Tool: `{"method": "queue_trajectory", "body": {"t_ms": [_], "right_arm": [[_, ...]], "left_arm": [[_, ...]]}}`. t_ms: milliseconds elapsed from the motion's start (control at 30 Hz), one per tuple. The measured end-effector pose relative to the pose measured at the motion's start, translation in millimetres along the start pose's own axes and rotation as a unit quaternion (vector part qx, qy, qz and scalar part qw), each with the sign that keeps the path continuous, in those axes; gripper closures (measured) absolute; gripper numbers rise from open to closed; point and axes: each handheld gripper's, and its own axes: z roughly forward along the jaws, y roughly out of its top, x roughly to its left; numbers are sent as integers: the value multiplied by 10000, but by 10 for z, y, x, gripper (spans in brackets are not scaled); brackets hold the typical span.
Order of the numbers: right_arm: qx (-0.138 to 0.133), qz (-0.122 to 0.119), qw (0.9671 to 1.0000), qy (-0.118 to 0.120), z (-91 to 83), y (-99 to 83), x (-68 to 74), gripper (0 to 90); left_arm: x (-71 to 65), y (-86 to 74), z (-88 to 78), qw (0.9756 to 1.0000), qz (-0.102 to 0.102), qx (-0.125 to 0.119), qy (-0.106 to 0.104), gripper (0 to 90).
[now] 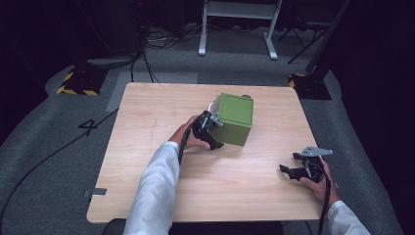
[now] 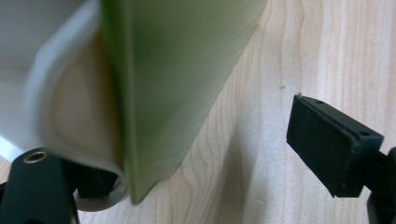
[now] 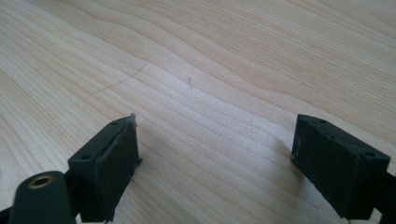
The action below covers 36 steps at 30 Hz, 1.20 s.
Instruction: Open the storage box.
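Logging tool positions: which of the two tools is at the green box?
The left tool, open with its jaws astride the green box's edge; the right tool sits apart over bare table.

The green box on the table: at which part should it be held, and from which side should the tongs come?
Probably by the thin green wall at the open end of the green box, coming from the person's left, where the left tongs already straddle that edge. The wall fits between open jaws; the whole body looks too wide. A white liner sits inside.
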Motion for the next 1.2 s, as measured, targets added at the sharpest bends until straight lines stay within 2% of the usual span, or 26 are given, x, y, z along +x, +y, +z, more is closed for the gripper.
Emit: {"method": "queue_trajectory", "body": {"t_ms": [67,233,267,400,500,567,700,1033,1200], "right_arm": [[-1,-1,10000,0,0,0,0,149],[-1,-2,10000,1,0,0,0,149],[0,-1,10000,1,0,0,0,149],[0,-2,10000,0,0,0,0,149],[0,-2,10000,1,0,0,0,149],[0,-1,10000,0,0,0,0,149],[1,2,10000,1,-1,0,0,149],[0,0,10000,1,0,0,0,149],[0,0,10000,1,0,0,0,149]], "left_arm": [[20,-18,-20,9999,22,71,68,159],[83,-120,-82,9995,-183,210,157,161],[86,-146,-89,9994,-245,202,123,157],[92,-202,-128,9996,-259,106,92,160],[87,-228,-143,9994,-200,134,231,194],[100,-255,-169,9994,-224,129,246,226],[121,-291,-196,9992,-258,138,290,223],[172,-445,-291,9984,-454,-25,338,207],[185,-487,-322,9983,-470,-37,344,212]]}}
